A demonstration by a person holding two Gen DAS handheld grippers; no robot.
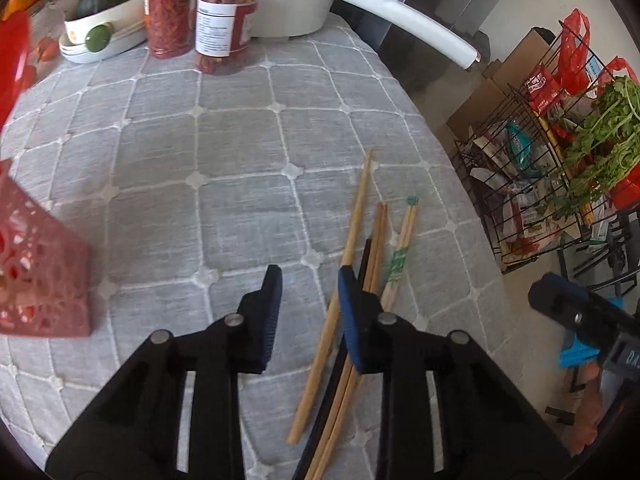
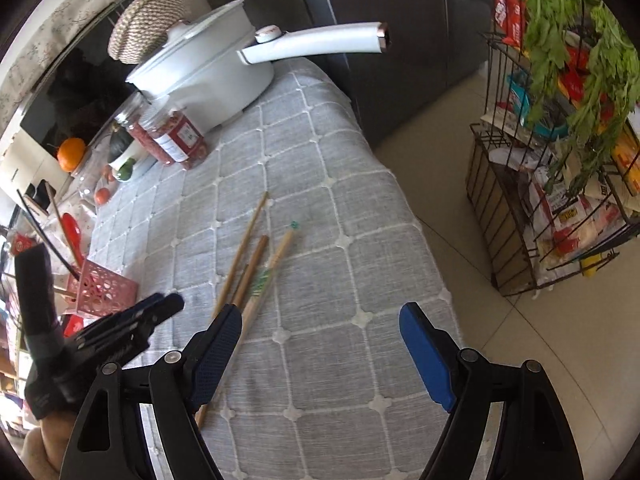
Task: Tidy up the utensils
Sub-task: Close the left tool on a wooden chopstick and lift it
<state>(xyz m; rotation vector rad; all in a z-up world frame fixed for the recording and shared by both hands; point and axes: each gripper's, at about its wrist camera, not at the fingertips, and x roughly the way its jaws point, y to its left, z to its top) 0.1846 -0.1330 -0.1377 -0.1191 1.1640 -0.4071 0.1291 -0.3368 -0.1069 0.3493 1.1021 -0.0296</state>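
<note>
The step in hand looks like the pick-up: loose chopsticks are to be gathered from the quilted grey tablecloth [image 1: 224, 128] and dropped into the red perforated holder [image 1: 36, 272].

The left gripper [image 1: 310, 280] points steeply down at the cloth, its jaws part-closed with a narrow gap and nothing between the pads. The chopsticks lie just to its right: a single pale stick [image 1: 348, 256] passes right beside the right-hand finger, a darker pair [image 1: 378, 248] runs under that finger, and a green-banded pair [image 1: 400, 256] lies a little further right. The holder sits well off to the gripper's left, near the edge of the left wrist view.

The right gripper [image 2: 320, 320] has its jaws spread wide and holds nothing. The bundle [image 2: 256, 264] lies ahead and to its left, its near ends passing under the left-hand finger.

The next move probably calls for one gripper to shift sideways until a stick or pair lies between its pads, then come down and pinch. The sticks lie flat and thin on soft cloth, so a clean pinch needs the fingertips low, and neighbouring sticks may roll away.
</note>
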